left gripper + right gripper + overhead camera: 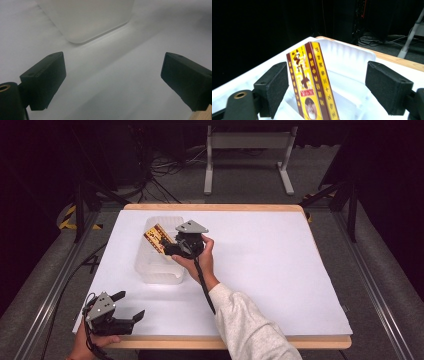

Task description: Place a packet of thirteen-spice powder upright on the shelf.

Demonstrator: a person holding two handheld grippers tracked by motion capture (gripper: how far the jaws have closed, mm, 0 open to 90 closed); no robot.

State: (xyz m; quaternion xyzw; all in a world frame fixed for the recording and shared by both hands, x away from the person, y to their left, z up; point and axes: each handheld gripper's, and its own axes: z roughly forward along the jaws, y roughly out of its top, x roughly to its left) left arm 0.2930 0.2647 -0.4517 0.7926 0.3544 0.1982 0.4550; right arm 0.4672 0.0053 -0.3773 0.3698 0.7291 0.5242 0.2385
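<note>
A yellow and dark-red box (157,237) (312,82) stands tilted in a clear plastic container (150,272) (352,52) at the left middle of the table. My right gripper (167,247) (327,75) hovers over the container with its jaws on either side of the box. The jaws are open: the left pad is close to the box and the right pad stands well clear of it. My left gripper (131,305) (112,75) rests near the table's front left corner, open and holding nothing. It points at the near side of the container (87,20).
A white sheet (280,270) covers the wooden table, whose front edge (225,341) runs along the bottom. On the floor beyond the table are a grey metal stand (247,150) and cables (165,167). Dark frame rails run along both sides.
</note>
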